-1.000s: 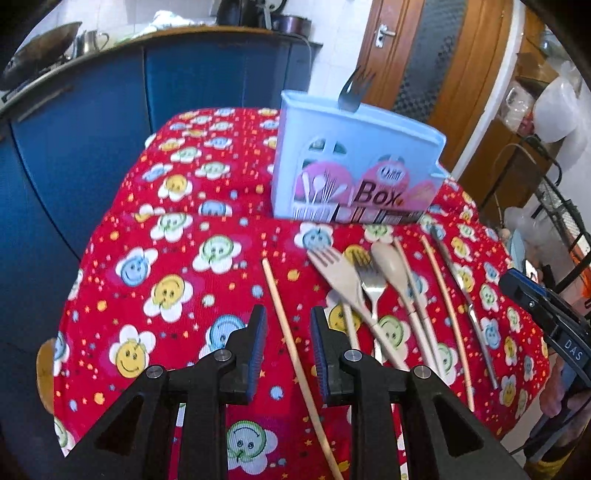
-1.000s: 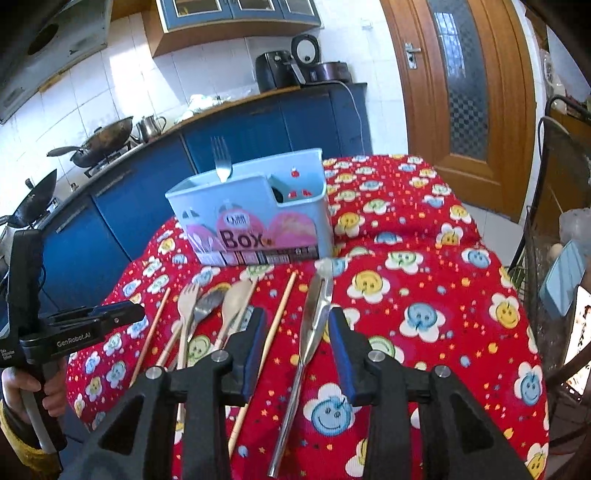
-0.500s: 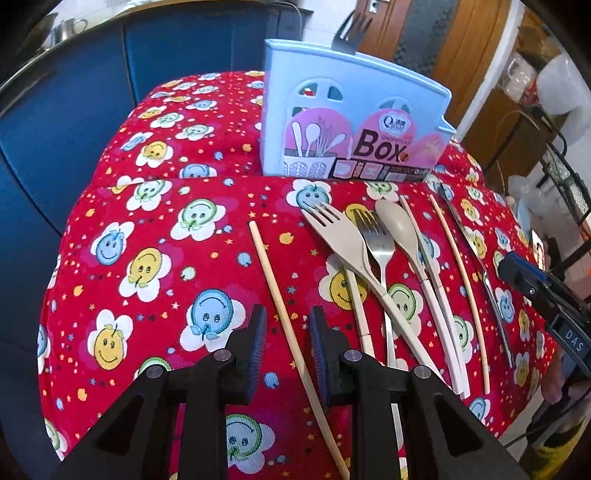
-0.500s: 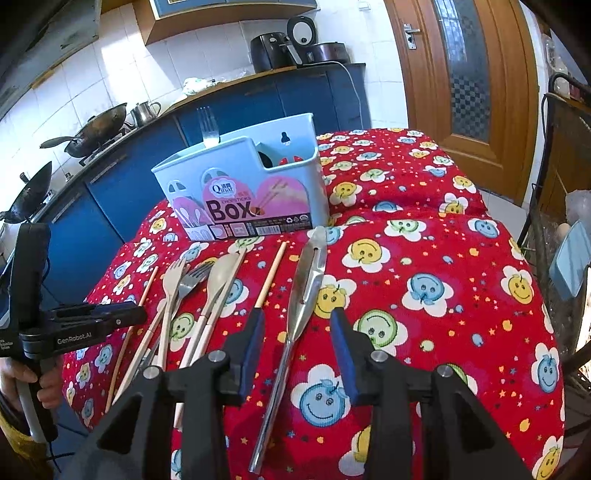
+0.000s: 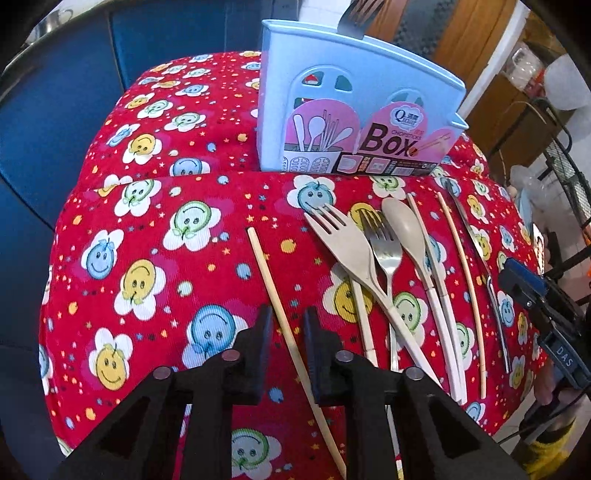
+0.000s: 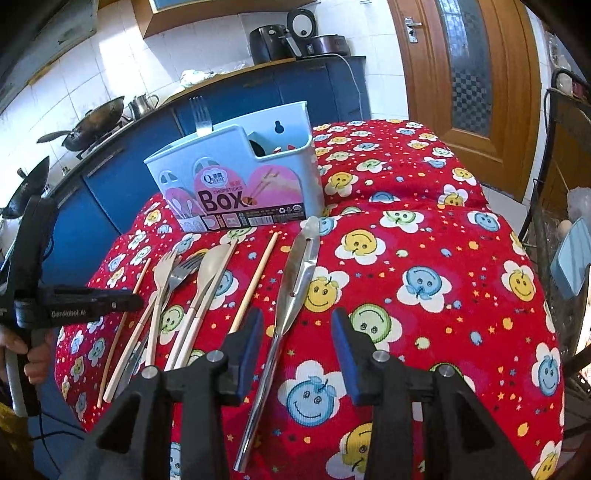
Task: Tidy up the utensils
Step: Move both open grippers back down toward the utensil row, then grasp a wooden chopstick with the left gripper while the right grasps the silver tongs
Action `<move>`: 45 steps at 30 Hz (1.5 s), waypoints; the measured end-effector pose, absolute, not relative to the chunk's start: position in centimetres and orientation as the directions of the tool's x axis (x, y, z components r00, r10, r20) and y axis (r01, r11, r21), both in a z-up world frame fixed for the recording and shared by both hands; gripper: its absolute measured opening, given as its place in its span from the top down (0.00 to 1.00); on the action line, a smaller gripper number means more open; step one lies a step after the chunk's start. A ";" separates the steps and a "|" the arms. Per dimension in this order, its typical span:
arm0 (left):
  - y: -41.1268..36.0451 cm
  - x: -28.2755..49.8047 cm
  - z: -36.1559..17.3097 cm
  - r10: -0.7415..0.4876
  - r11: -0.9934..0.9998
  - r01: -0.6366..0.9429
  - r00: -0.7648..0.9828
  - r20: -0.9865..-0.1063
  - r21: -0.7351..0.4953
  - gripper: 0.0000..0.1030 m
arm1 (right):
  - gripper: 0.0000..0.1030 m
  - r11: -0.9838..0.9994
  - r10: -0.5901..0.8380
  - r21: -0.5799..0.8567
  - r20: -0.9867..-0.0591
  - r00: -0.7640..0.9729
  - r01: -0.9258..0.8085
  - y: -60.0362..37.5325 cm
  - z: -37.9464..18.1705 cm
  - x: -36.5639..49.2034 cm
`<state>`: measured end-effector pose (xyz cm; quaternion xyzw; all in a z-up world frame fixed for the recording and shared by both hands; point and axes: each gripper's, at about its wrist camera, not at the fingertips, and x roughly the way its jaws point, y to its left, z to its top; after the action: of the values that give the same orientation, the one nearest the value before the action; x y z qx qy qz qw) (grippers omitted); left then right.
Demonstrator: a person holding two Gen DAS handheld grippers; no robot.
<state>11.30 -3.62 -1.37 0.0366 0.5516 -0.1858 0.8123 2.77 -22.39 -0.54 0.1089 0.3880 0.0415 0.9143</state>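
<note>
A light blue utensil box (image 5: 354, 110) stands on the red smiley tablecloth (image 5: 155, 258), with a metal fork (image 5: 360, 16) upright in it. In front lie a lone wooden chopstick (image 5: 266, 266), a beige fork (image 5: 343, 243), a metal fork (image 5: 386, 251), a beige spoon (image 5: 404, 229), a second chopstick (image 5: 463, 277) and a long metal utensil (image 6: 299, 273). My left gripper (image 5: 288, 328) straddles the lone chopstick; its jaws are closing, with a small gap still on each side. My right gripper (image 6: 297, 332) is open over the metal utensil's handle.
Blue kitchen cabinets (image 6: 110, 192) run behind and left of the table, with a wok (image 6: 92, 122) on the stove. A wooden door (image 6: 469, 74) is at the back right, and a wire rack (image 6: 565, 221) stands by the table's right edge.
My left gripper has tipped down and come closer to the cloth, and its jaws have narrowed around the lone chopstick. The right gripper has barely moved.
</note>
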 end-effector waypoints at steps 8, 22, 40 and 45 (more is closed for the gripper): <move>-2.7 11.7 -1.5 -0.288 0.928 0.329 0.325 -0.901 -0.178 0.96 | 0.59 0.979 0.159 0.206 -0.747 0.646 -0.004 -22.2 -0.4 3.9; -0.5 11.3 -0.9 -0.430 0.892 0.321 0.380 -0.819 -0.319 0.96 | 0.59 0.990 0.135 0.137 -0.848 0.513 -0.033 -21.4 -0.2 7.5; 0.0 10.6 1.7 -0.457 0.882 0.367 0.517 -0.724 -0.295 0.96 | 0.59 0.998 0.062 0.050 -0.918 0.392 -0.039 -19.6 -0.9 10.4; -0.1 10.4 2.1 -0.461 0.880 0.373 0.528 -0.713 -0.293 0.96 | 0.60 0.998 0.045 0.029 -0.919 0.392 -0.047 -19.3 -1.0 10.5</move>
<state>10.41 -0.05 2.07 -0.0523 0.4226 -0.2391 0.8726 10.47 -19.34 -0.96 -0.0011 0.5508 0.0276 0.8342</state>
